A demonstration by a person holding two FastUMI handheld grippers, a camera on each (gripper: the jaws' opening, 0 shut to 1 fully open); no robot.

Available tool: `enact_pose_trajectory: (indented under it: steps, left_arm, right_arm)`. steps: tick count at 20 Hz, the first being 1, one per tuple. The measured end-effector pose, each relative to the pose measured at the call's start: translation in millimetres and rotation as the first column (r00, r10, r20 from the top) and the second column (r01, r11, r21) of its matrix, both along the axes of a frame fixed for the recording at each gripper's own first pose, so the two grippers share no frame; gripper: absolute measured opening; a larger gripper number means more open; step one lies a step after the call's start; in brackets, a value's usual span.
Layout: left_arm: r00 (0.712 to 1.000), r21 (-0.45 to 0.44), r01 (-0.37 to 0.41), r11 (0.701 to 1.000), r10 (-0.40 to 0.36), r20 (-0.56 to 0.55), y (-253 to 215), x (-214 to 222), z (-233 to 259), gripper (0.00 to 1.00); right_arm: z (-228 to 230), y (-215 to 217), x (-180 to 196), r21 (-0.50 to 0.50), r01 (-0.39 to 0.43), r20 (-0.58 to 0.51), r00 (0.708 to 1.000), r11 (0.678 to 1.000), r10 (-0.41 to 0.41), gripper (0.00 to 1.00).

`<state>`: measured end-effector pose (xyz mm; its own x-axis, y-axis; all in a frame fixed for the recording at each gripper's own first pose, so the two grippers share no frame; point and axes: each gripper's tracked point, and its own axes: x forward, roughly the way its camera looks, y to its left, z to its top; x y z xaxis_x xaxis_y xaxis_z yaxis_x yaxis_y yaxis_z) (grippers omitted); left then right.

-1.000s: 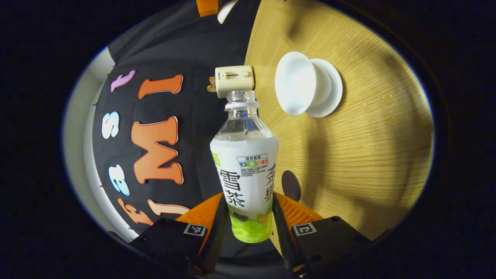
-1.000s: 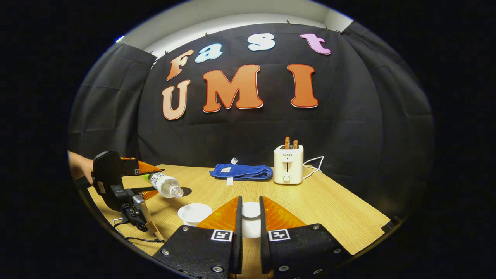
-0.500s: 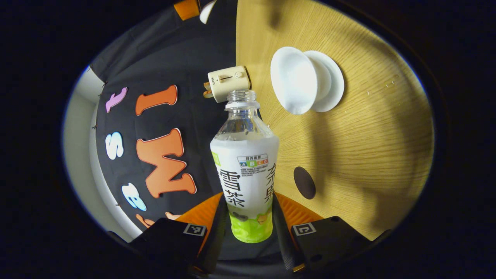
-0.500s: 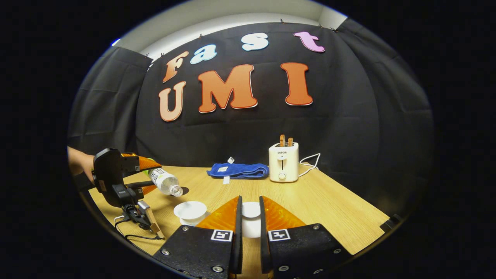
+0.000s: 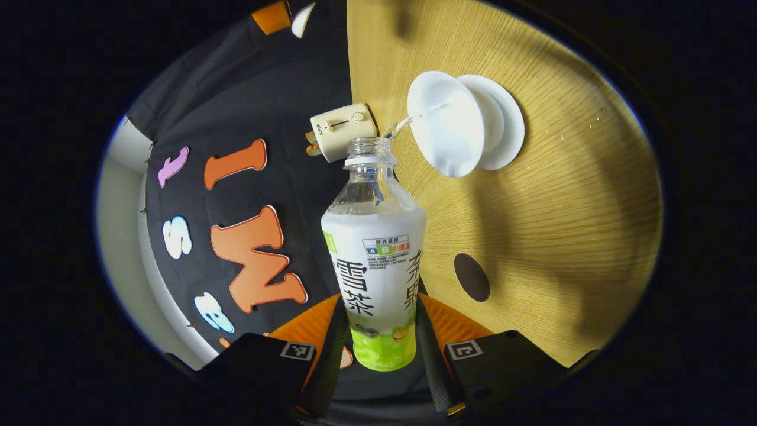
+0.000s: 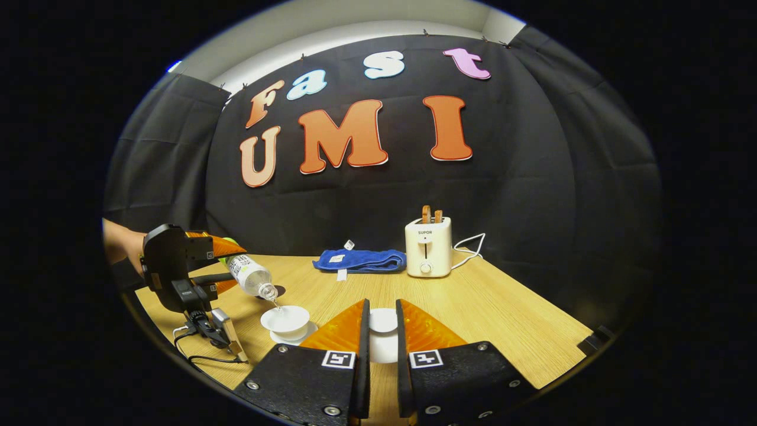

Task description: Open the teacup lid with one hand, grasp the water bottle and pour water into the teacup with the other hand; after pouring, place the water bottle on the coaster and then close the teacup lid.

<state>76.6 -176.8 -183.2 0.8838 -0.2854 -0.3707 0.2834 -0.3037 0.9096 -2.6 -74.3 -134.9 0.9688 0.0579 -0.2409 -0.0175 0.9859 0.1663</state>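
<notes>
On the wooden table [image 6: 473, 319]: everything rests here, the black booth cloth hanging behind.
Left gripper [image 5: 378, 331]: clenched on the water bottle, one orange finger pressed to each side of the lower label; in the right gripper view it sits at far left [image 6: 227, 266], held by a hand [image 6: 121, 245], a cable trailing from it to the table.
Right gripper [image 6: 381, 331]: both orange fingers closed against the white teacup lid, held low above the table, in front of the camera.
Blue towel [image 6: 361, 260]: folded, at the back of the table, just left of the toaster.
Toaster [image 6: 427, 254]: cream, upright, two slices standing in its slots, white cord running off to its right; also seen past the bottle mouth [image 5: 343, 124].
Water bottle [image 5: 375, 248]: uncapped, tipped mouth-down toward the cup; thin stream of water [image 5: 408, 121] runs from the mouth into the teacup; smaller in the right gripper view [image 6: 251, 277].
Teacup [image 5: 443, 127]: white, open, on its white saucer [image 5: 508, 127], just below the bottle mouth [image 6: 285, 319].
Teacup lid [image 6: 383, 322]: white, between the right fingers, well right of the cup.
Coaster [image 5: 471, 277]: dark, round, flat on the table, bare, near the bottle's shoulder.
</notes>
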Motion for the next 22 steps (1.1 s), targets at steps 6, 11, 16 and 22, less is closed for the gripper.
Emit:
enact_pose_trajectory:
  steps: [6,11,16,22]
  left_arm:
    - [0.999,0.024,0.024,0.999,-0.025,0.042,-1,-1,5,0.66]
    - [0.996,0.062,0.031,0.998,-0.036,0.078,-2,0,10,0.65]
    - [0.992,0.087,0.042,0.995,-0.052,0.116,-1,-1,16,0.64]
    - [0.984,0.142,0.055,0.988,-0.078,0.158,-2,2,21,0.68]
  right_arm:
    - [0,-1,-1,-0.006,-0.002,0.003,1.000,1.000,0.002,0.19]
    - [0,-2,-1,0.001,0.000,0.007,1.000,1.000,0.000,0.19]
    - [-4,0,-3,0.003,-0.005,-0.001,1.000,1.000,0.005,0.19]
    - [-2,-3,-5,0.005,-0.004,0.006,1.000,1.000,0.004,0.19]
